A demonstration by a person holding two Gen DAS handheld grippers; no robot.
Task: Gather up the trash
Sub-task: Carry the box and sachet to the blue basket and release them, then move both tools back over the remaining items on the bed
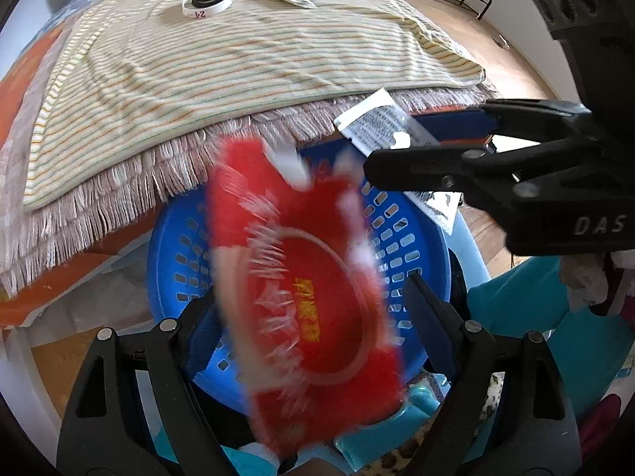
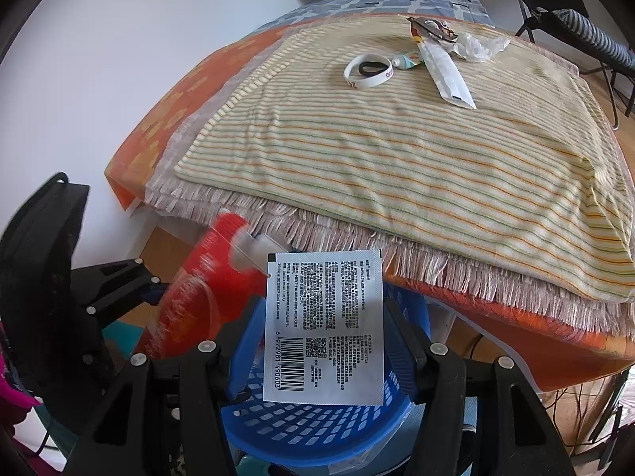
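**A:** Tallying the haul so far?

**B:** Looks about halfway. Smeared by motion just above the blue perforated plastic basket point(image 1: 178, 261): a red printed plastic packet point(image 1: 313, 289), between the fingers of the left gripper point(image 1: 315, 323). Spread wide, pinching nothing. Most likely let go and dropping in.

**A:** And on the other side?

**B:** Clamped firmly by the right gripper point(image 2: 321, 341): a white printed sachet with a barcode point(image 2: 323, 325), held flat over the same basket, not yet released. Seen side-on from the left wrist too, nipped between the blue pads.

**A:** Anything already lying inside the basket?

**B:** Cannot tell; hidden behind the packet and the sachet.

**A:** Left to collect, then?

**B:** Plenty, all well apart from the basket, at the far end of the striped cream blanket point(image 2: 397, 158). Clearly trash: a long white paper wrapper point(image 2: 448, 75), a crumpled clear plastic film point(image 2: 478, 45) and a dark foil wrapper point(image 2: 430, 25), bunched close together. Just beside them: a small pale tube point(image 2: 406, 61), possibly spent, hard to judge.

**A:** And the rings?

**B:** A white rubber wristband point(image 2: 367, 71) with a black hair loop point(image 2: 375, 65) lying inside it. Probably belongings, not litter; best left alone.

**A:** So, by rough count?

**B:** Two pieces at the basket, three or four waiting on the bed.
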